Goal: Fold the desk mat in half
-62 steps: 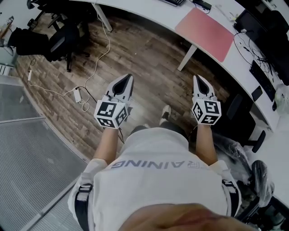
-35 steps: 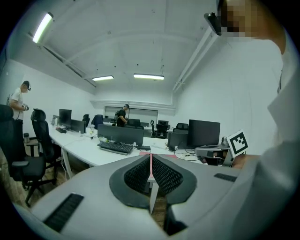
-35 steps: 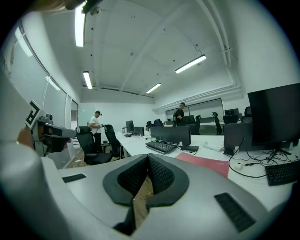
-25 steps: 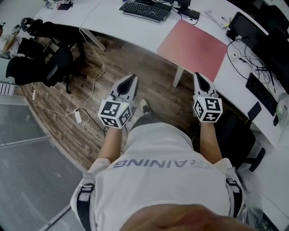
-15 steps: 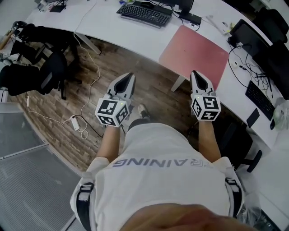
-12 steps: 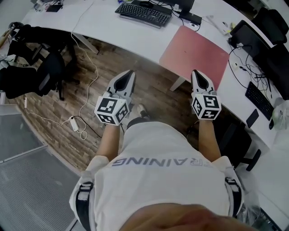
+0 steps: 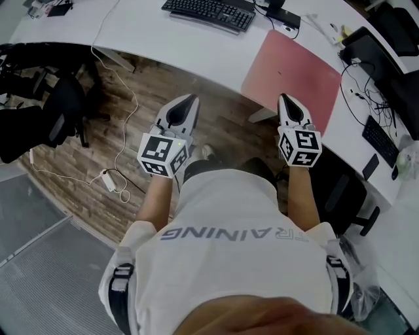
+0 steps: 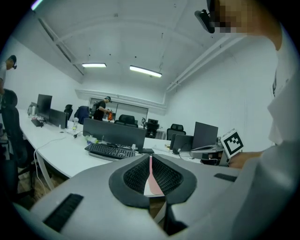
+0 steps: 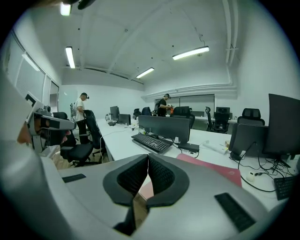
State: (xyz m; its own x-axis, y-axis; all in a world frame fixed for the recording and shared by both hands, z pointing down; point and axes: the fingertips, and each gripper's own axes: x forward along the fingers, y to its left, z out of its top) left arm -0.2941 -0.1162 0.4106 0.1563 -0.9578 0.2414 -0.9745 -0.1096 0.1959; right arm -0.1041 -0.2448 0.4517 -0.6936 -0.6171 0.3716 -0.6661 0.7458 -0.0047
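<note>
The pink desk mat (image 7: pixel 291 69) lay flat and fully open on the white tabletop (image 7: pixel 163 33), its near edge along the tabletop's front edge, with a black keyboard (image 7: pixel 208 13) just beside it on the left. Neither tool had reached it. The left tongs (image 7: pixel 188 99) hung over the wooden floor (image 7: pixel 131 118), well short of the tabletop and off to the mat's left. The right tongs (image 7: pixel 286 98) pointed at the mat's near edge without touching it. In each gripper view the two ribbed pads met at the tips, leaving only a thin slit with a strip of pink showing through it, so both tongs were closed and held nothing. I judged the step in hand to be the approach: no fold had begun and the mat was untouched. The next move, as I read it, called for bringing both tongs up to one edge of the mat, opening them, and sliding a pad under that edge at two spread points. The mat lay thin and flat, so catching the edge would likely be the fiddly part. The left tongs had the farther way to go.
</note>
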